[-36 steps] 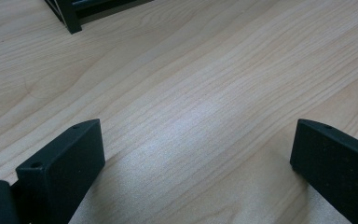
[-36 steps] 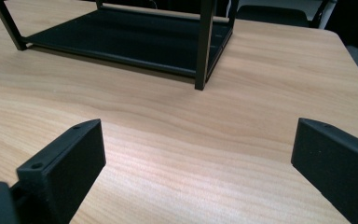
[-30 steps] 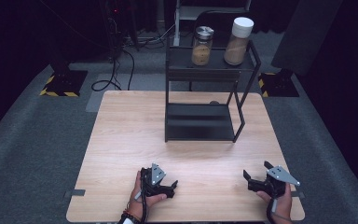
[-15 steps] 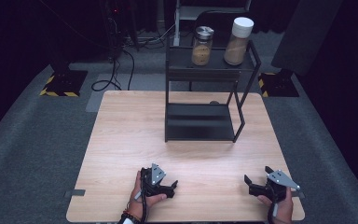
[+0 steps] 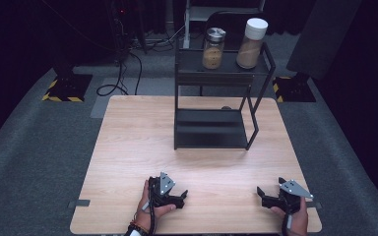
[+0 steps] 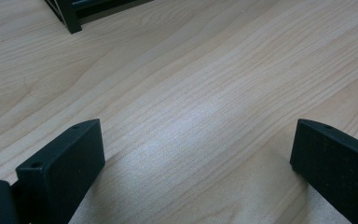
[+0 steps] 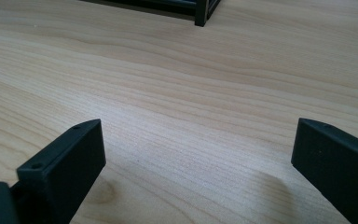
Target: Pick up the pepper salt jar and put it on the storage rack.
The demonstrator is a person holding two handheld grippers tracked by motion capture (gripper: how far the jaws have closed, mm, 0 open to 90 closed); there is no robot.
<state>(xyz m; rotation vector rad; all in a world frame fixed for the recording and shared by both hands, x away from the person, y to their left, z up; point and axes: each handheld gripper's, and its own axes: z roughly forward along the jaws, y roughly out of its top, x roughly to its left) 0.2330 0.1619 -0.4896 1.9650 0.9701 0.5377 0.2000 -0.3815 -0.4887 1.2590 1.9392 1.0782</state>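
**Both grippers spread wide, empty, low over the near edge of the table**

Left gripper: jaws set wide apart. In the left gripper view, bare wood grain lies between the two black pads and nothing is held or pinched. The unit sits close above the wooden table, near its front edge, left of centre, held in the person's left hand.

Right gripper: jaws likewise spread wide. In the right gripper view the gap between the pads shows bare table surface; nothing is gripped. The unit is near the front right corner of the table, held in the right hand. The two grippers are well apart from each other.

Black metal rack: stands on the far half of the table, well apart from both grippers. A corner of its base appears at the top of each gripper view.

Upper shelf of the rack: carries a metal-lidded glass jar and, just beside it, a white-lidded jar, both upright.
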